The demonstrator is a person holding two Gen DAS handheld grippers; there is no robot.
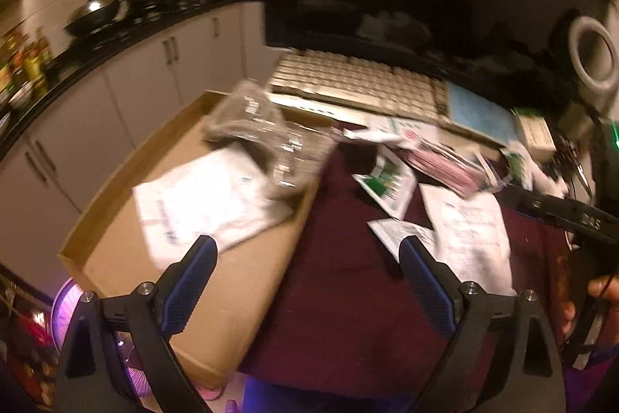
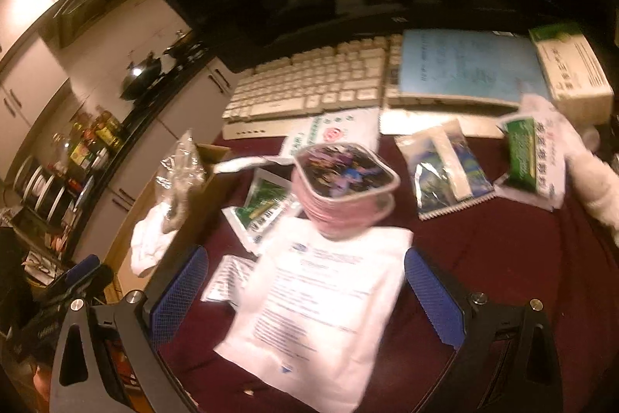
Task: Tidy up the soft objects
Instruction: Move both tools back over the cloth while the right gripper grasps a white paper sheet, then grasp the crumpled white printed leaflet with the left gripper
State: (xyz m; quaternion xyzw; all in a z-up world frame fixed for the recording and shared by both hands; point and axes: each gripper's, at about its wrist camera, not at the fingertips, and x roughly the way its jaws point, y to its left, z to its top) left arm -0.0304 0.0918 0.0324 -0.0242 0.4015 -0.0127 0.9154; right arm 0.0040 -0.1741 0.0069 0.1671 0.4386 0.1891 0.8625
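The right tongs (image 2: pixel 305 293) stand wide apart with nothing gripped, their blue pads (image 2: pixel 176 297) flanking a white printed pouch (image 2: pixel 321 312) that lies flat on the maroon tabletop (image 2: pixel 503 258). Just beyond the pouch sits a pink stack of packets (image 2: pixel 344 188). A green sachet (image 2: pixel 259 211) lies to its left, a blue-and-white packet (image 2: pixel 445 173) to its right. A white keyboard (image 2: pixel 309 84) runs along the back, with a blue booklet (image 2: pixel 464 64) resting on its right end. A cardboard box (image 2: pixel 185 196) at the left holds crumpled clear plastic (image 2: pixel 180 165).
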